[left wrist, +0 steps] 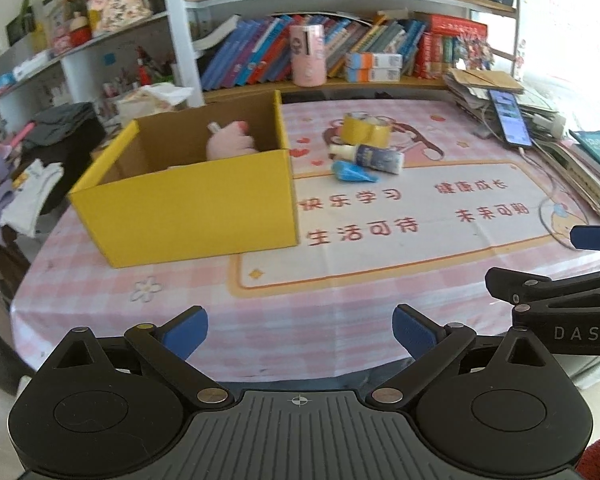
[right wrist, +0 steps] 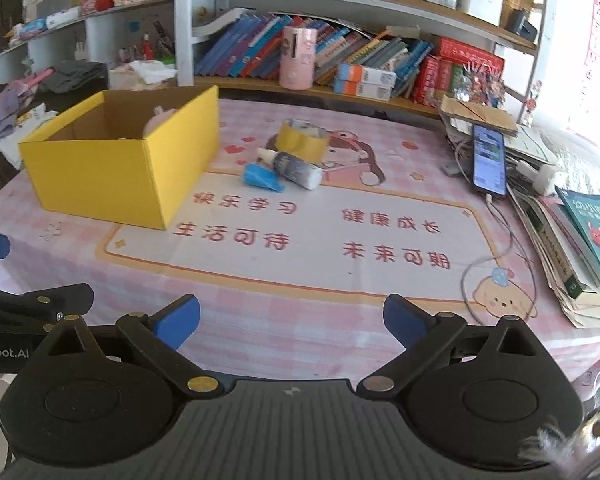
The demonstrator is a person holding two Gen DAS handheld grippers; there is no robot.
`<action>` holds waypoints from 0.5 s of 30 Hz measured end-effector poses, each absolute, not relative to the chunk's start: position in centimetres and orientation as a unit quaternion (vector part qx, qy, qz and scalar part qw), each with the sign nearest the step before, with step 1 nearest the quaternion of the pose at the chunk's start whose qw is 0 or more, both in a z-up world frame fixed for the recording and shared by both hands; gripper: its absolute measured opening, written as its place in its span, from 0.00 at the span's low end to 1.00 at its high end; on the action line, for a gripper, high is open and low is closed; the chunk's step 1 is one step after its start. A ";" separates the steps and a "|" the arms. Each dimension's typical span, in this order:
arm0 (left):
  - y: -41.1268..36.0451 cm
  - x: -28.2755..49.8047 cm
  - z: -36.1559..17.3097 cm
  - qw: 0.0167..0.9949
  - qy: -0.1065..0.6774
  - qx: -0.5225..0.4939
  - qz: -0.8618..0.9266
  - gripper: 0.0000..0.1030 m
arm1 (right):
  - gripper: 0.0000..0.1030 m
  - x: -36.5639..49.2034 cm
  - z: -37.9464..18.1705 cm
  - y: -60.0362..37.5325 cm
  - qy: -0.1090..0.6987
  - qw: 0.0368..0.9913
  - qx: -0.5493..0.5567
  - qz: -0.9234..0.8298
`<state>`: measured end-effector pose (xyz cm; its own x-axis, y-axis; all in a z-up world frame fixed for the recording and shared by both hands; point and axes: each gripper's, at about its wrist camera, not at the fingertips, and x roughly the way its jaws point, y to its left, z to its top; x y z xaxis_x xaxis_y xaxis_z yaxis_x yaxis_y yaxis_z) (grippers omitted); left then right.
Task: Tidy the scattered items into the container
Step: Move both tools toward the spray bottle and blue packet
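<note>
A yellow cardboard box (left wrist: 188, 204) (right wrist: 112, 172) stands open on the pink tablecloth, with a pink plush toy (left wrist: 228, 142) (right wrist: 158, 118) inside. Right of it lie yellow tape rolls (left wrist: 366, 128) (right wrist: 302, 138), a small bottle (left wrist: 374, 157) (right wrist: 294, 168) on its side and a blue crumpled item (left wrist: 354, 172) (right wrist: 262, 178). My left gripper (left wrist: 300, 330) hovers over the table's near edge, open and empty. My right gripper (right wrist: 292, 320) is open too, nothing between its blue pads, well short of the items. Each gripper shows at the other view's edge.
A phone (left wrist: 510, 118) (right wrist: 488, 160) on a cable leans on a stack of papers and books (right wrist: 572, 240) at the right. A bookshelf (right wrist: 320, 56) with a pink cylinder (left wrist: 308, 56) runs behind the table. Clothes are piled at the left (left wrist: 16, 184).
</note>
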<state>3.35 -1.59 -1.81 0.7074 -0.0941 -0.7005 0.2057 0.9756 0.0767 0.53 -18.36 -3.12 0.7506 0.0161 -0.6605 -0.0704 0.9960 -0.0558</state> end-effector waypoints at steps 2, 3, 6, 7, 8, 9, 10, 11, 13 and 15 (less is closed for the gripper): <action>-2.2 3.9 -2.1 0.919 0.377 0.074 -0.089 0.97 | 0.97 0.8 -3.3 -19.0 0.357 0.933 -0.038 0.017; -2.6 4.2 -2.2 0.918 0.379 0.074 -0.093 0.97 | 0.97 1.0 -3.4 -19.4 0.359 0.932 -0.037 0.014; -3.6 5.0 -2.5 0.915 0.383 0.076 -0.105 0.97 | 0.97 1.6 -3.7 -20.4 0.365 0.930 -0.035 0.005; -4.0 5.3 -2.6 0.914 0.384 0.077 -0.109 0.97 | 0.97 1.8 -3.8 -20.8 0.366 0.930 -0.035 0.002; -4.4 5.6 -2.7 0.913 0.385 0.077 -0.113 0.97 | 0.97 2.1 -3.9 -21.1 0.367 0.929 -0.034 0.000; -4.8 5.9 -2.8 0.912 0.386 0.077 -0.117 0.97 | 0.97 2.4 -4.0 -21.4 0.368 0.929 -0.034 -0.004; -5.1 6.2 -2.9 0.911 0.386 0.078 -0.120 0.97 | 0.97 2.6 -4.0 -21.8 0.369 0.929 -0.033 -0.008; -5.5 6.6 -3.0 0.910 0.387 0.077 -0.125 0.97 | 0.97 2.9 -4.1 -22.1 0.370 0.928 -0.032 -0.011; -6.3 7.2 -3.3 0.908 0.389 0.077 -0.135 0.97 | 0.96 3.4 -4.3 -22.9 0.372 0.927 -0.030 -0.017; -7.1 8.0 -3.6 0.906 0.390 0.078 -0.143 0.97 | 0.94 4.1 -4.5 -23.7 0.375 0.927 -0.029 -0.021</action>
